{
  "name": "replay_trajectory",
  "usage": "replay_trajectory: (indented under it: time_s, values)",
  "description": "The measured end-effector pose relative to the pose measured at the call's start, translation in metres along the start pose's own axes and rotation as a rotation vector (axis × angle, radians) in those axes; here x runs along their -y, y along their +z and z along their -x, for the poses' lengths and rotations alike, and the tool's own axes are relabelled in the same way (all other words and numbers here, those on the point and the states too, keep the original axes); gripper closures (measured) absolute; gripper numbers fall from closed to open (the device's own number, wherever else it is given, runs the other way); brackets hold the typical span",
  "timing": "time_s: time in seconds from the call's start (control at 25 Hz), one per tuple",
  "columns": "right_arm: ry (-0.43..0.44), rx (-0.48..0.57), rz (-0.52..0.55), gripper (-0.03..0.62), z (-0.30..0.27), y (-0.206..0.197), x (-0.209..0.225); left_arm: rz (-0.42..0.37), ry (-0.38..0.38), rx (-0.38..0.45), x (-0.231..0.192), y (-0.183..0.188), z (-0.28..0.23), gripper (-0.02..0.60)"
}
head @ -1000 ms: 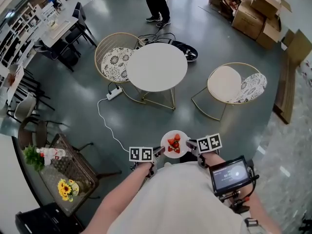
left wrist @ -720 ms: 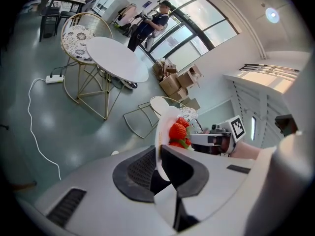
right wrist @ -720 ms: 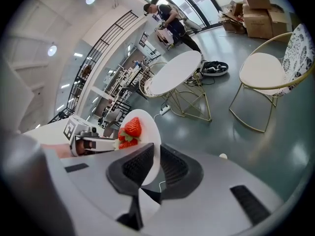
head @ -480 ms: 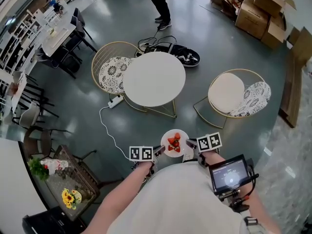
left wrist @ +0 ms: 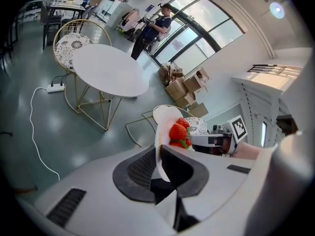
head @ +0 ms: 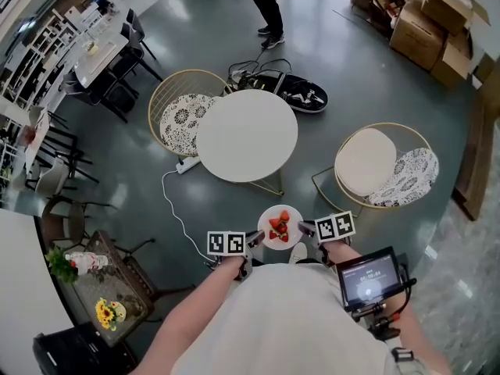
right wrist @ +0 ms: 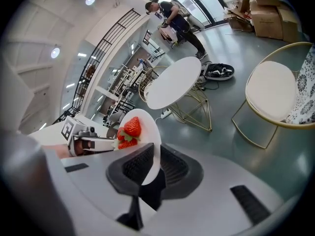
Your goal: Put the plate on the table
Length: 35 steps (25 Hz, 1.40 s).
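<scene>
Now, the plate (head: 264, 239): white and round, held in the air on the person's side of the table (head: 247, 135), clear of its top and with grey floor showing between the two.
Strawberries (head: 279, 226): a small red heap with green tops on the plate, short of the table like the plate itself.
Left gripper (head: 254, 241): pinching the plate's left rim; in the left gripper view the rim (left wrist: 158, 132) stands edge-on between the two dark jaws (left wrist: 158, 163), which press on it from both faces.
Right gripper (head: 306, 230): clamped on the opposite rim; in the right gripper view the white edge (right wrist: 147, 127) sits between the ribbed pads (right wrist: 152, 166), with the table (right wrist: 174, 82) well beyond it.
Table: round, white top on thin gold legs, nothing on it in any view; in the left gripper view (left wrist: 109, 69) it lies ahead and to the left.
Patterned chair (head: 181, 117): gold wire frame, pushed against the table's left edge.
Second chair (head: 383, 162): to the right of the table, apart from it, with a plain round seat and a patterned back cushion.
Power strip (head: 186, 165): on the floor by the table's left near leg, with a white cable trailing toward the person.
Standing person (head: 269, 6): on the far side of the table.
Cardboard boxes (head: 426, 14): stacked well past the table to the right.
</scene>
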State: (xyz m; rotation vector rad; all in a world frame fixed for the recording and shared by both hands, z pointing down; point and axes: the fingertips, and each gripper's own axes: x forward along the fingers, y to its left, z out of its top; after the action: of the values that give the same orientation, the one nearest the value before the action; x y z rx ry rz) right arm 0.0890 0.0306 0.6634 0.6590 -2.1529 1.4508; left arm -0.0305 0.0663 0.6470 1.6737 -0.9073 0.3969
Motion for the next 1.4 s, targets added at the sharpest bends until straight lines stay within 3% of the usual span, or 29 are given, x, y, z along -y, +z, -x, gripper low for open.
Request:
replay_trajectory:
  time_s: [0.48, 1.12, 1.4]
  values:
    - [-0.007, -0.018, -0.039, 0.568, -0.024, 0.038, 0.013, 0.022, 0.000, -0.028, -0.019, 0.041, -0.012, 0.563]
    - [-0.135, 0.022, -0.035, 0.568, -0.075, 0.165, 0.011, -0.020, -0.121, -0.052, -0.074, 0.179, -0.025, 0.563]
    - [-0.166, 0.037, -0.024, 0.568, -0.093, 0.203, 0.003, -0.039, -0.151, -0.051, -0.093, 0.222, -0.024, 0.562]
